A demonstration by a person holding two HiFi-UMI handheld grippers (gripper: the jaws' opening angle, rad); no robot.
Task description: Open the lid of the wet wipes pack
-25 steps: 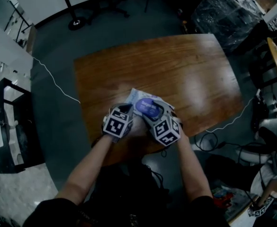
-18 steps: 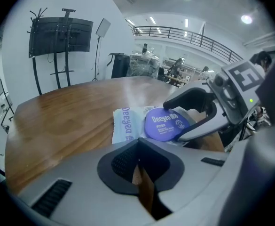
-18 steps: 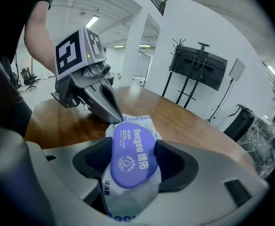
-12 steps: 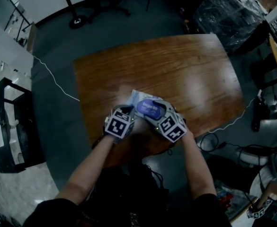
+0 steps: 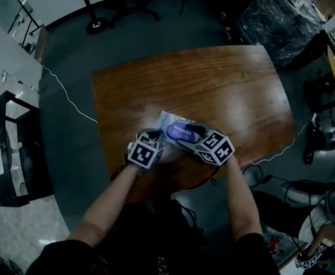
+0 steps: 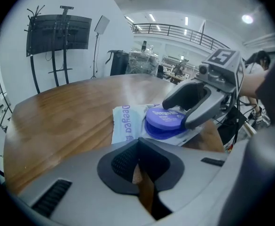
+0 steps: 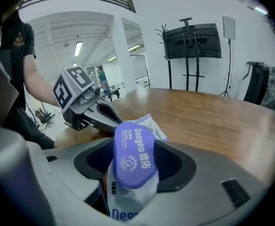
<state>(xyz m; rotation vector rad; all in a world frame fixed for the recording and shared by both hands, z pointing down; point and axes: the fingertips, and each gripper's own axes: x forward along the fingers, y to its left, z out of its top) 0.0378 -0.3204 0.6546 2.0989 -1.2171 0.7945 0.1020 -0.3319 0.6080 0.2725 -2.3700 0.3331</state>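
Note:
A pale wet wipes pack (image 5: 168, 121) with a round purple lid (image 5: 180, 132) lies near the front edge of the wooden table (image 5: 213, 85). My right gripper (image 5: 188, 132) reaches over it from the right. Its jaws are closing, one on each side of the lid (image 7: 134, 154), and the pads touch the lid's edges. From the left gripper view the lid (image 6: 164, 119) looks slightly raised off its base, with the right gripper (image 6: 177, 113) straddling it. My left gripper (image 5: 157, 137) sits at the pack's left end, jaws shut with nothing between them, tips beside the pack (image 6: 125, 124).
The table's front edge (image 5: 173, 188) is right under both hands. A white cable (image 5: 70, 99) trails across the floor on the left. A plastic-wrapped load (image 5: 276, 16) stands at the back right. A screen on a stand (image 6: 57, 32) is beyond the table.
My right gripper has rolled about its own axis, its marker cube swinging out to the right, while staying over the lid. The left gripper and the pack have hardly shifted.

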